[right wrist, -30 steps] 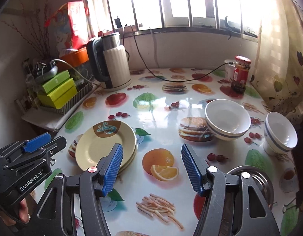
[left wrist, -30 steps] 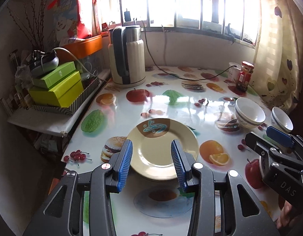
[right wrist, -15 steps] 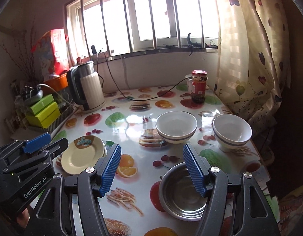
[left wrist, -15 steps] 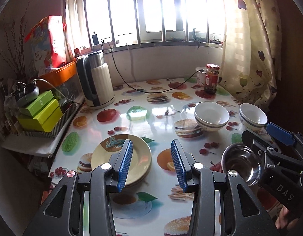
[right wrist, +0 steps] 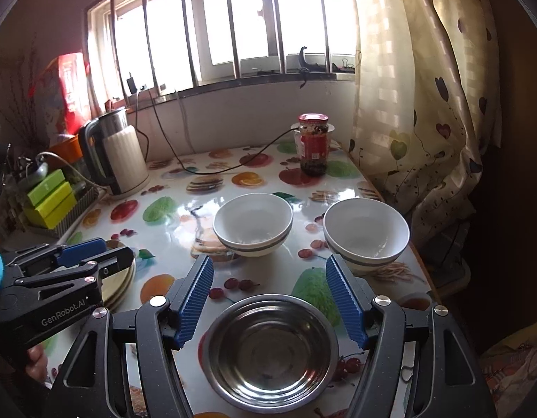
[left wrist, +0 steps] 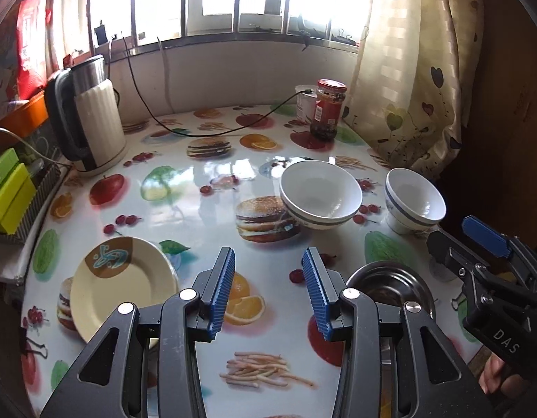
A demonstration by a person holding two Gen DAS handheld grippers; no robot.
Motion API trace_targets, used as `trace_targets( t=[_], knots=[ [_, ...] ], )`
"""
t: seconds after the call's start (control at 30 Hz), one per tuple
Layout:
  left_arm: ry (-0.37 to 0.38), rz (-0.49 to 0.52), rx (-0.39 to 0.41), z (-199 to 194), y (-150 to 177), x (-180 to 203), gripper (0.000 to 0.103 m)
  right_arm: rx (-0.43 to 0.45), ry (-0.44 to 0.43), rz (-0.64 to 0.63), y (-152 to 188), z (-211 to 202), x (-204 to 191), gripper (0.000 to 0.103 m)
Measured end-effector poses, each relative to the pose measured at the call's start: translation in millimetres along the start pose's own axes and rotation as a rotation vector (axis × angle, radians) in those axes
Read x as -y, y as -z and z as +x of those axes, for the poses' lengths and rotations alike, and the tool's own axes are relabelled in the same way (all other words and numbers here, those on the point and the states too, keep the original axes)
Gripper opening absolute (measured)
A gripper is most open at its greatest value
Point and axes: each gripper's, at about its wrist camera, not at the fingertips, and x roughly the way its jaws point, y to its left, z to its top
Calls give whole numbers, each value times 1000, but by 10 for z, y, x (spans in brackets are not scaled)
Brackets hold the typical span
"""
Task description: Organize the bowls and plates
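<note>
my right tongs (right wrist: 270, 299) stand spread wide with nothing pinched, and the steel bowl (right wrist: 271, 351) sits low in the centre of the right view, straight between their tips, on the table (right wrist: 185, 209). the left tongs (left wrist: 268, 296) are spread too, narrower, empty, over the printed orange at lower centre of the left view. i'd judge this the reach-in before a grab, nothing lifted yet. the next move, i think, calls for dropping the right tips over the steel bowl's rim and pressing on one wall, since the bowl looks wider than my spread would take whole.

counting outward: one steel bowl. at lower left of the left view, the yellow plates (left wrist: 124, 287); the right view shows at least two stacked rims, though i can't tell the exact number. mid-frame, the white bowl stack (right wrist: 253, 224), two nested by its doubled rim, and to its right the single white bowl (right wrist: 366, 235), apart from the stack. far back, one kettle (right wrist: 117, 153) at upper left and one red-lidded jar (right wrist: 313, 144) near the curtain.
</note>
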Motion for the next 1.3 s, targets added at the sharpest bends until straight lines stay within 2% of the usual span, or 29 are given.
trace_targets(
  t=[0.17,0.43,0.8,0.9,1.03,1.3],
  knots=[
    [4,-23,-11,300,-203,-34,42,-67,-16,58,-191,373,206,68],
    [24,-52,-36,764,-487,-143,42,-137,-13,50,-421,914,181,66],
    [64,-32,-107,1184,-533,-78,41,-231,12,4,-423,1425,120,47],
    [80,-26,-123,1253,-533,-58,33,-244,21,7,-414,1496,133,42],
    [85,-31,-133,1322,-533,-60,30,-269,28,13,-394,1592,159,33],
    [91,-14,-137,1393,-542,-30,20,-276,14,32,-393,1654,145,27]
  ],
)
